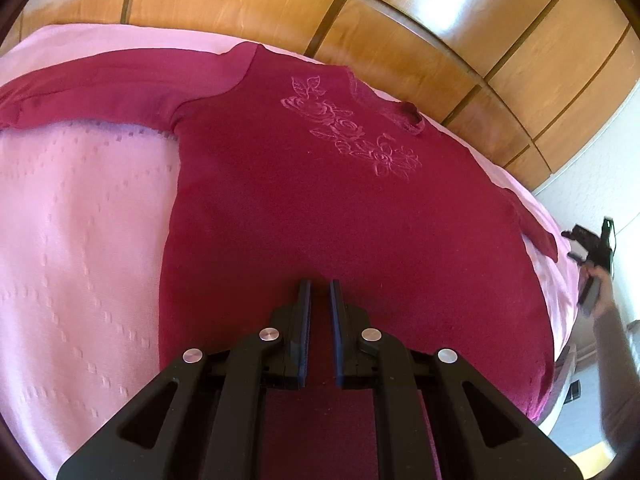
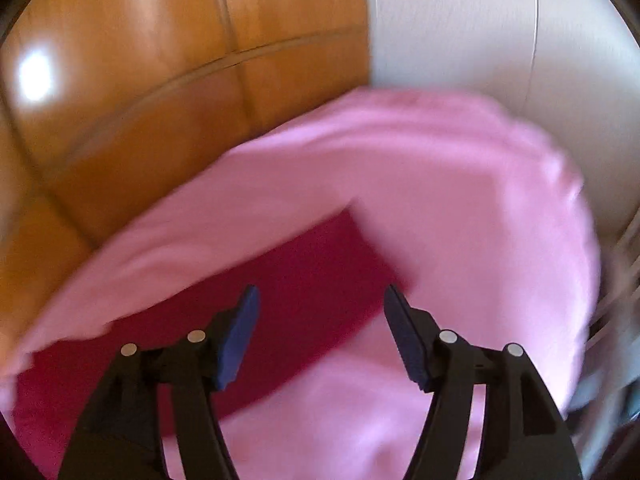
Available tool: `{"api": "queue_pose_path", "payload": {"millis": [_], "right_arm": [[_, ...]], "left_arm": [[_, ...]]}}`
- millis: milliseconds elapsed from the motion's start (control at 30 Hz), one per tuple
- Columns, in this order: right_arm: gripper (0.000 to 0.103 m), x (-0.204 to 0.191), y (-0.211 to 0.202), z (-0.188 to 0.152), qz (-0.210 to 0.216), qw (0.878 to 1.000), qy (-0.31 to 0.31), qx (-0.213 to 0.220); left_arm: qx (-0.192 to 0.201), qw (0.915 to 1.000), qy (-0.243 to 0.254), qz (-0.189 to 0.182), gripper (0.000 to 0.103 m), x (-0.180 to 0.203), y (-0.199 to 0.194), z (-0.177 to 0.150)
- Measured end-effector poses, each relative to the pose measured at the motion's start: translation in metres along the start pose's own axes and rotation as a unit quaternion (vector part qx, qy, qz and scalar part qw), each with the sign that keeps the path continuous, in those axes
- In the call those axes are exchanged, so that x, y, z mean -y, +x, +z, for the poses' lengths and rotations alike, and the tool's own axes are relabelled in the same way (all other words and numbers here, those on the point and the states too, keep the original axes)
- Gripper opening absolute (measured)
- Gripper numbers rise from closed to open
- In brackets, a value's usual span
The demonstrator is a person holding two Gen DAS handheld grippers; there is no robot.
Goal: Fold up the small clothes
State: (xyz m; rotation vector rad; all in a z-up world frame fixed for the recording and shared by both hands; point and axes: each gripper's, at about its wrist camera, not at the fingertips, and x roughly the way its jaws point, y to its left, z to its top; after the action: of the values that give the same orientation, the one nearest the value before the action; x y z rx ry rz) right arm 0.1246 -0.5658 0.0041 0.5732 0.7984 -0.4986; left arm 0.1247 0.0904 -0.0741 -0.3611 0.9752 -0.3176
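A dark red sweater (image 1: 320, 208) with embroidered roses lies flat on the pink bedspread (image 1: 80, 220), its neck towards the headboard and one sleeve stretched out to the left. My left gripper (image 1: 320, 284) is low over its bottom hem. The jaws stand almost together, with a thin strip of red cloth in the gap. In the blurred right wrist view, my right gripper (image 2: 320, 292) stands open above the end of the other red sleeve (image 2: 304, 280), with nothing pinched. The right gripper (image 1: 570, 245) also shows at the bed's right edge, held by a hand.
A glossy wooden headboard (image 1: 360, 12) runs along the far side of the bed. A white wall (image 2: 480, 32) stands past the bed's right corner. The pink bedspread (image 2: 460, 200) is bare to the left of the sweater and around the right sleeve.
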Motion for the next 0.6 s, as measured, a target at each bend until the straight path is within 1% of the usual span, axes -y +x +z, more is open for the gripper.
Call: {"api": "queue_pose_path", "payload": {"millis": [33,100,133,167,200,233,267,300,333,367,400,433,500,533,567,600], "right_arm": [[0.065,0.000,0.006,-0.016,0.046,0.998,0.020,-0.031],[0.062,-0.004,0.020,-0.034,0.089,0.993,0.047,-0.064],[0.061,-0.006,0.026,-0.038,0.098,0.991,0.054,-0.069],[0.055,-0.009,0.030,-0.041,0.098,0.991,0.059,-0.067],[0.044,-0.012,0.035,-0.040,0.097,0.991,0.066,-0.061],[0.035,-0.015,0.038,-0.038,0.098,0.991,0.072,-0.061],[0.013,-0.017,0.039,-0.036,0.095,0.991,0.071,-0.061],[0.009,-0.024,0.037,-0.032,0.070,0.995,0.052,-0.053],[0.009,-0.031,0.031,-0.030,0.043,0.998,0.025,-0.038],[0.008,-0.029,0.034,-0.025,0.023,0.999,0.007,-0.027],[0.008,-0.030,0.032,-0.026,-0.010,1.000,-0.006,-0.020],[0.008,-0.025,0.038,-0.027,-0.030,0.999,-0.005,-0.026],[0.008,-0.022,0.047,-0.036,-0.042,0.998,-0.011,-0.040],[0.009,-0.027,0.045,-0.039,-0.042,0.998,-0.026,-0.033],[0.012,-0.029,0.044,-0.040,-0.038,0.998,-0.030,-0.032],[0.018,-0.030,0.039,-0.040,-0.030,0.999,-0.025,-0.033]], "left_arm": [[-0.001,1.0000,-0.004,-0.003,0.008,-0.001,0.000,0.000],[-0.002,0.9999,-0.008,-0.006,0.008,-0.002,0.000,0.000],[-0.002,0.9999,-0.008,-0.006,0.008,-0.002,-0.001,0.000],[-0.001,1.0000,-0.007,-0.003,0.008,-0.001,-0.001,0.000],[0.000,1.0000,-0.005,-0.001,0.008,0.000,-0.001,0.000],[0.001,1.0000,-0.003,0.003,0.008,0.001,-0.001,-0.001],[0.003,1.0000,-0.002,0.005,0.008,0.002,-0.002,-0.001],[0.005,1.0000,-0.001,0.007,0.008,0.002,-0.002,-0.002],[0.007,0.9999,-0.001,0.008,0.008,0.002,-0.002,-0.003],[0.009,0.9999,-0.001,0.009,0.008,0.003,-0.002,-0.003],[0.011,0.9999,-0.001,0.009,0.008,0.002,-0.003,-0.005],[0.012,0.9999,-0.002,0.009,0.008,0.003,-0.004,-0.005],[0.014,0.9999,-0.004,0.007,0.008,0.001,-0.004,-0.007],[0.014,0.9999,-0.003,0.006,0.008,0.001,-0.005,-0.007],[0.013,0.9999,-0.002,0.006,0.008,0.000,-0.006,-0.007],[0.012,0.9999,0.000,0.007,0.008,0.000,-0.007,-0.007]]}}
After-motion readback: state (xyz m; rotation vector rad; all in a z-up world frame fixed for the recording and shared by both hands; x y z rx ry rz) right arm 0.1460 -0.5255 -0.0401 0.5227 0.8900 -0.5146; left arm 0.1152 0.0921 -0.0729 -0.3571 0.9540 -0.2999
